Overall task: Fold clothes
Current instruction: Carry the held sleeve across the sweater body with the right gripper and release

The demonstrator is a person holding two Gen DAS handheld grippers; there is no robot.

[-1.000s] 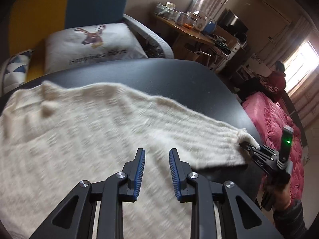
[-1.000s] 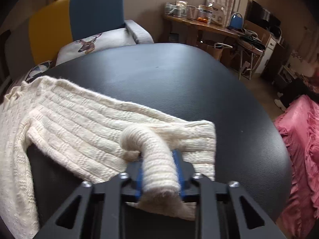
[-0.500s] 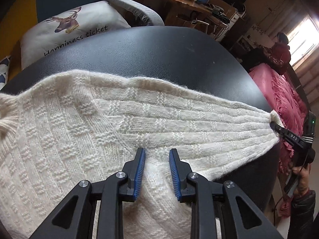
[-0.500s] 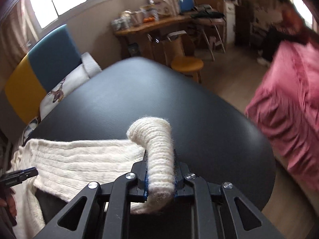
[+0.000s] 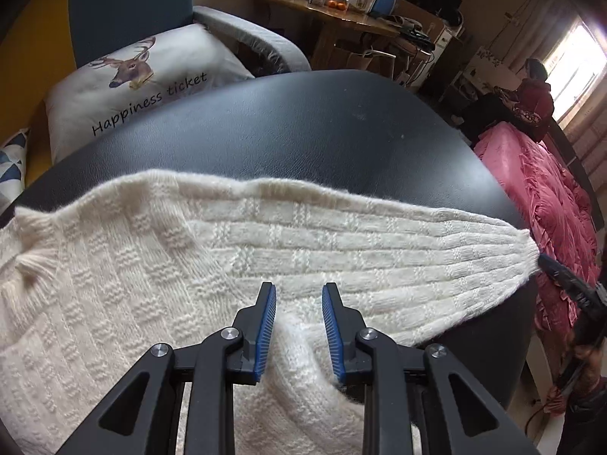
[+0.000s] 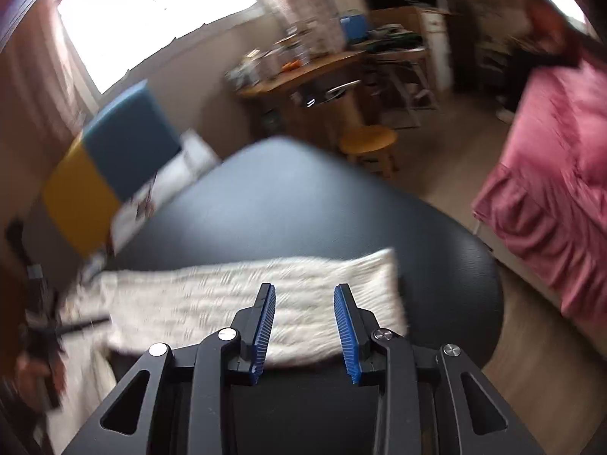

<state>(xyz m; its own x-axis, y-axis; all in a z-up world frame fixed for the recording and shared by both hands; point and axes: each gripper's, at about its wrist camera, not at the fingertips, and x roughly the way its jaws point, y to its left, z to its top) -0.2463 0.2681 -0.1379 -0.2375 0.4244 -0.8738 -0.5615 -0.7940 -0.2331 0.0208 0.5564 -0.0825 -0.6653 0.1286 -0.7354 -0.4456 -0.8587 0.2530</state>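
A cream knitted sweater (image 5: 151, 284) lies on the black table (image 5: 303, 132), one sleeve (image 5: 379, 250) stretched out to the right. My left gripper (image 5: 297, 288) points down at the armpit area, open, with a raised hump of knit between its fingers. In the left wrist view the right gripper's tip (image 5: 554, 269) sits just at the cuff. The blurred right wrist view shows the right gripper (image 6: 303, 288) with its jaws opening and nothing between them. There the sleeve (image 6: 265, 295) lies flat on the table (image 6: 303, 197) past the fingertips.
A blue and yellow sofa with a deer cushion (image 5: 151, 76) stands behind the table. A pink bed (image 5: 550, 197) is on the right, with a person in red (image 5: 531, 102) beside it. A cluttered wooden desk (image 5: 341, 15) and a yellow stool (image 6: 368, 144) stand further back.
The right gripper pulled the sleeve out straight to the right, then let go of the cuff; the sleeve now lies flat. The left gripper sank onto the sweater, and knit bulges between its fingers.
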